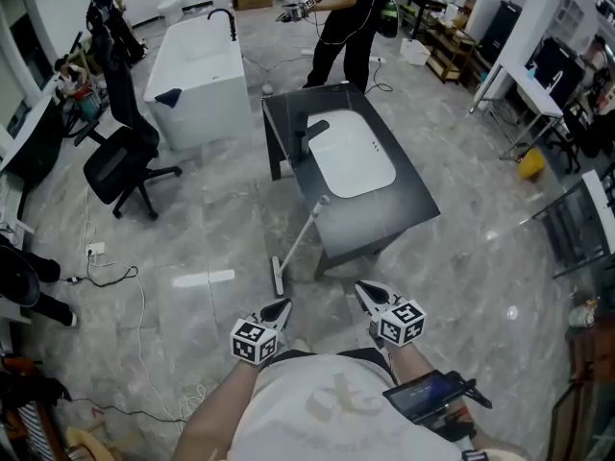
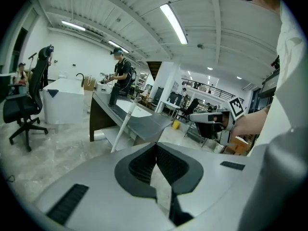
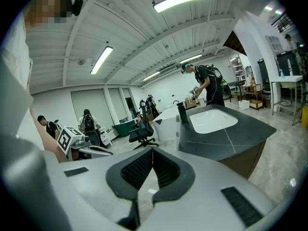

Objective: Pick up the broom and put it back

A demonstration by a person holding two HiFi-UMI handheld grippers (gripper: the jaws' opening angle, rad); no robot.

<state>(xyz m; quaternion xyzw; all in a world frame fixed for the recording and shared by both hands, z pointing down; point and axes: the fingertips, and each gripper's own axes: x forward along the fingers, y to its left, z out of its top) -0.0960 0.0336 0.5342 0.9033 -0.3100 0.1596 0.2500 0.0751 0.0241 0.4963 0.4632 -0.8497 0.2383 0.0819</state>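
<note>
Grey shiny floor [image 1: 211,229] fills the big room. On it stand a dark table [image 1: 408,205] with a white sink [image 1: 354,157], a white tub [image 1: 197,70] and a black chair [image 1: 120,161]. The broom [image 1: 300,238] leans on the table's front edge, its head on the floor. The left gripper [image 1: 282,303] and right gripper [image 1: 361,287] are near it, both closed tight with nothing inside.

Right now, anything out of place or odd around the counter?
Yes. The broom leans slantwise against the dark counter, head on the floor, handle tip at the counter's edge, not stowed. In the head view a flat white strip lies loose on the floor left of it; cannot tell what it is.
</note>
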